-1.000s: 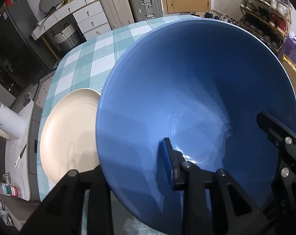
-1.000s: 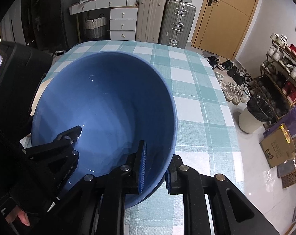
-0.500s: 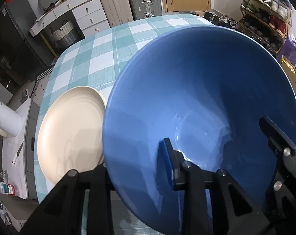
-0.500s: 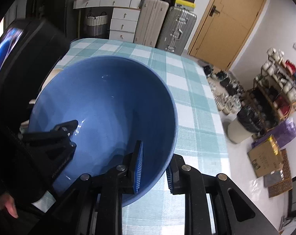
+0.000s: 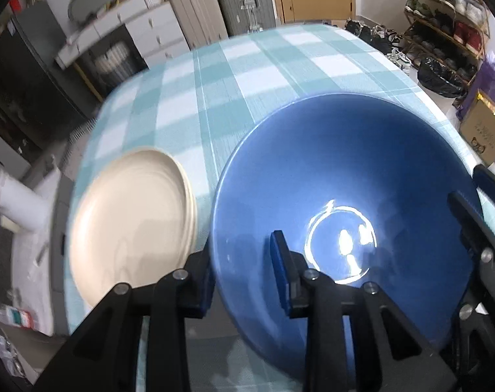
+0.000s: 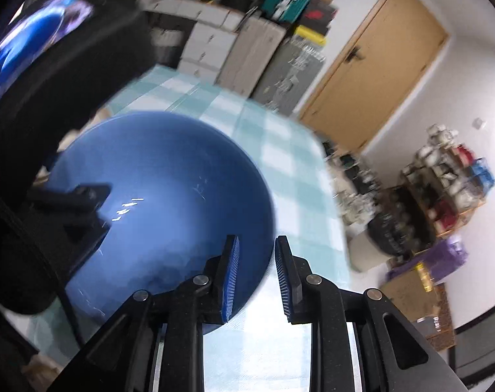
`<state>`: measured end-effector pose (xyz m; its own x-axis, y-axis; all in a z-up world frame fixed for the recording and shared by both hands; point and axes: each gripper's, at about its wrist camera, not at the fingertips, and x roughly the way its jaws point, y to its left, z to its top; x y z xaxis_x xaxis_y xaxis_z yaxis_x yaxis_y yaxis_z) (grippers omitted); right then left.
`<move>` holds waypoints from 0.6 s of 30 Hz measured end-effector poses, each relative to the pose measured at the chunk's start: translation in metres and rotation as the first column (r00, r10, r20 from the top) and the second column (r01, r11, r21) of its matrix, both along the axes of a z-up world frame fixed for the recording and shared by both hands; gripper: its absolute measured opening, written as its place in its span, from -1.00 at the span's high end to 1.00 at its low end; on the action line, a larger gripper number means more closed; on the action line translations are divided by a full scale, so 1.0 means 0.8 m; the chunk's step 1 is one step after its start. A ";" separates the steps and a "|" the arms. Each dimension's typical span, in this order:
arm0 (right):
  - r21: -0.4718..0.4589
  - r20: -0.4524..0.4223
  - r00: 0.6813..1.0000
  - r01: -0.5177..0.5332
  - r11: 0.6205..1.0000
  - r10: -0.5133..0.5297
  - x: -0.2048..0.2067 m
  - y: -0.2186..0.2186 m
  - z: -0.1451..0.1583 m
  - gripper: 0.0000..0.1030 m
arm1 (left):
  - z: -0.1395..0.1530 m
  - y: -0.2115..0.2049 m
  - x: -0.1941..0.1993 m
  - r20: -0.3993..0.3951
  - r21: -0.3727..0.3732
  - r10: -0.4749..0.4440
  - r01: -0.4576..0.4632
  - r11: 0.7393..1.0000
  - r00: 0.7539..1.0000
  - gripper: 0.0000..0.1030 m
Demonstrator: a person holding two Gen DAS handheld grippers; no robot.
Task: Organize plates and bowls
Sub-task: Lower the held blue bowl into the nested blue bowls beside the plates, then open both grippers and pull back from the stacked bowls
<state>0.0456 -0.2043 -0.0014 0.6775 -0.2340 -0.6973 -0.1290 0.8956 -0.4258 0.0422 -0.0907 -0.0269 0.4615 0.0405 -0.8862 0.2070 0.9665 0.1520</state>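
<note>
A large blue bowl rests low over the checked tablecloth. My left gripper is shut on its near-left rim, one pad inside and one outside. In the right wrist view the same bowl sits ahead to the left. My right gripper straddles the right rim; its jaws are opening and the pads stand clear of the wall. That gripper also shows at the bowl's right edge in the left wrist view. A stack of cream plates lies just left of the bowl.
The table's far half shows bare cloth. Suitcases and white drawers stand behind it beside a wooden door. A shoe rack and a cardboard box are on the floor to the right.
The bowl has come down from a steep tilt to lie flatter beside the plates. The right gripper's pads have parted off the rim and that hand has rolled. The left grip is unchanged.
</note>
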 end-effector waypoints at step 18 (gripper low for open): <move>0.033 0.016 1.000 -0.011 0.999 0.011 -0.004 -0.004 0.001 0.59 | -0.002 -0.006 -0.002 0.008 0.002 -0.008 0.008 1.000 1.000 0.46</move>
<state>0.0421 -0.2079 -0.0005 0.6907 -0.2031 -0.6940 -0.1326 0.9079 -0.3976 0.0409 -0.0951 -0.0283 0.4685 0.0389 -0.8826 0.2131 0.9646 0.1556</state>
